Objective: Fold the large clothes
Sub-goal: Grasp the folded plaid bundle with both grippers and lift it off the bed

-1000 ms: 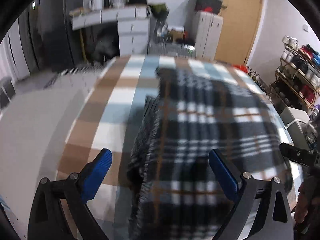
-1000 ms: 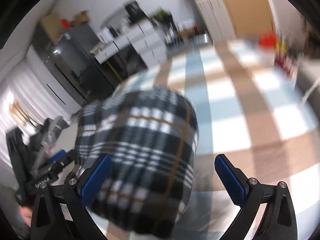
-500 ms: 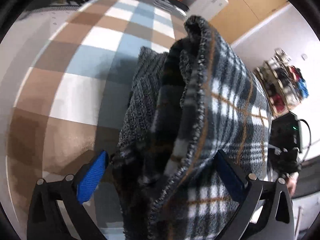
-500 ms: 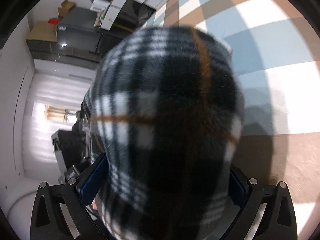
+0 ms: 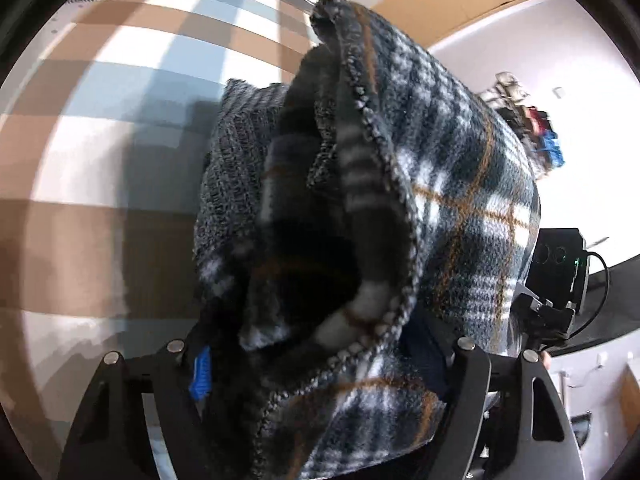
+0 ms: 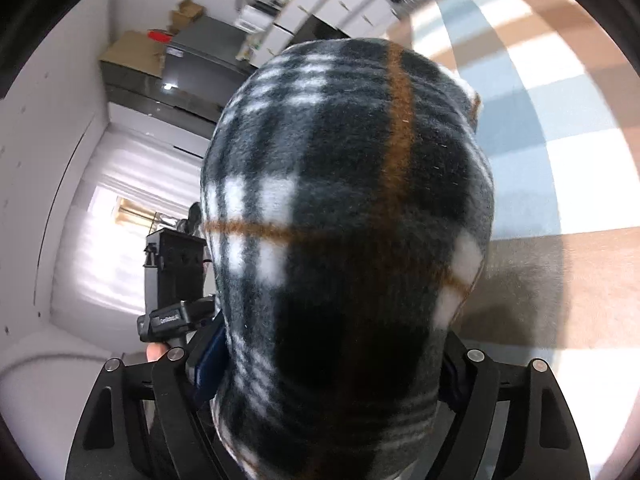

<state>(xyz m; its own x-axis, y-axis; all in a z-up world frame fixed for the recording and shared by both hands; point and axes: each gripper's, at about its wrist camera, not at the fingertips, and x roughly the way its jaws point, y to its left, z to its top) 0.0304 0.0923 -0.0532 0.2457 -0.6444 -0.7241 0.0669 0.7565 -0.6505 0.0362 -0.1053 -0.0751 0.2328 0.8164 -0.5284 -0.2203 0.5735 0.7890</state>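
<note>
A dark plaid fleece garment (image 5: pixel 460 200) with white and orange stripes hangs bunched in front of both cameras, lifted off the checked surface. My left gripper (image 5: pixel 320 368) is shut on its stitched edge; one blue pad (image 5: pixel 200 372) shows beside the cloth. A grey knit layer (image 5: pixel 232 168) lies behind the fold. My right gripper (image 6: pixel 324 372) is shut on the same garment (image 6: pixel 348 216), which fills the middle of the right wrist view and hides the fingertips.
A brown, blue and white checked cloth (image 5: pixel 100 128) covers the work surface (image 6: pixel 560 160) below. The other handheld gripper shows at the edge of each view (image 5: pixel 556 280) (image 6: pixel 176 280). White drawers (image 6: pixel 344 4) and a dark fridge (image 6: pixel 192 64) stand at the back.
Both grippers have closed on the plaid garment and lifted it from lying flat. It now hangs bunched close to both cameras.
</note>
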